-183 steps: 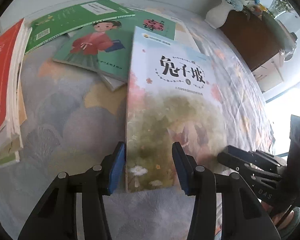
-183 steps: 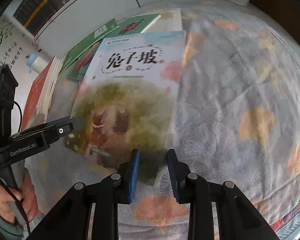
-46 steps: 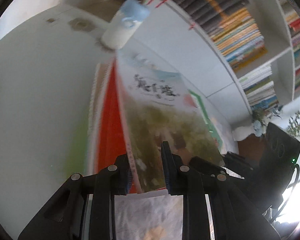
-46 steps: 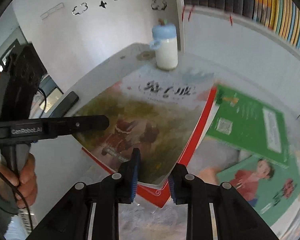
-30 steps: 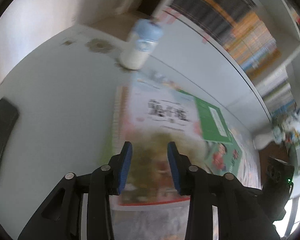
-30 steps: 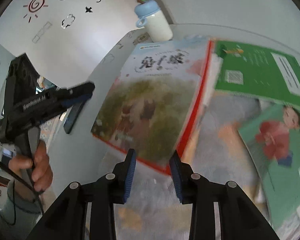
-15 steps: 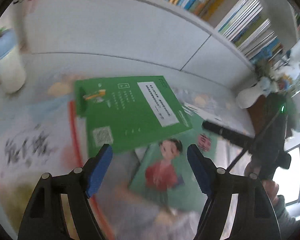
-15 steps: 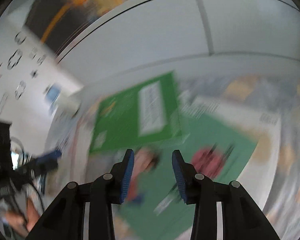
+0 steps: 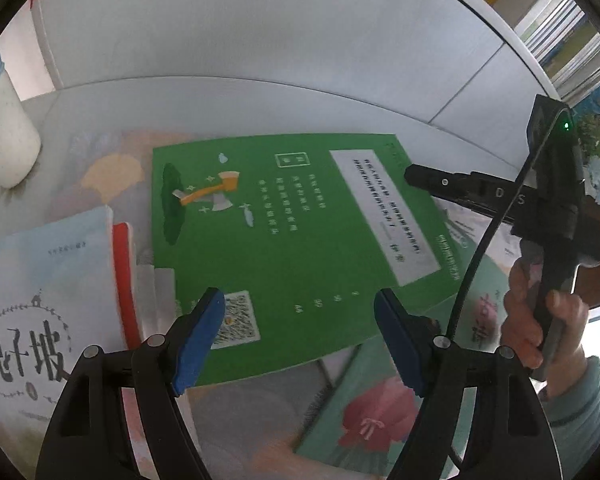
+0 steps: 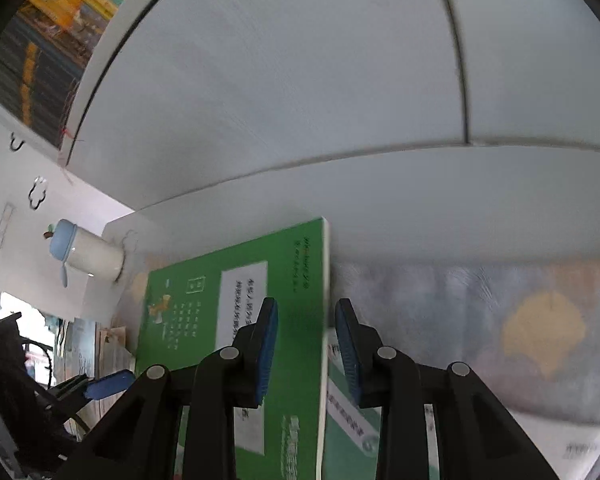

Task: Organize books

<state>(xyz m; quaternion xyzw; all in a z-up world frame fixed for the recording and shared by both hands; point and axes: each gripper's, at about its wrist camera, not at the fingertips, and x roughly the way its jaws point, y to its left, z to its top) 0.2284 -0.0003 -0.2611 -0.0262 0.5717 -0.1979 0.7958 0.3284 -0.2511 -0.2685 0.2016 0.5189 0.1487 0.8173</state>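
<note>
Green paperback [image 9: 292, 240]: thin, light, floppy, slick-covered. My left gripper [image 9: 300, 336] gapes empty; right gripper [image 10: 306, 350], closing, straddles its three-o'clock edge, unpinched; grip there.

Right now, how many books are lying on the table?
4 that show: a green book in the middle, a teal book under its near corner, a pale blue book atop a red book at left. More may be hidden.
</note>
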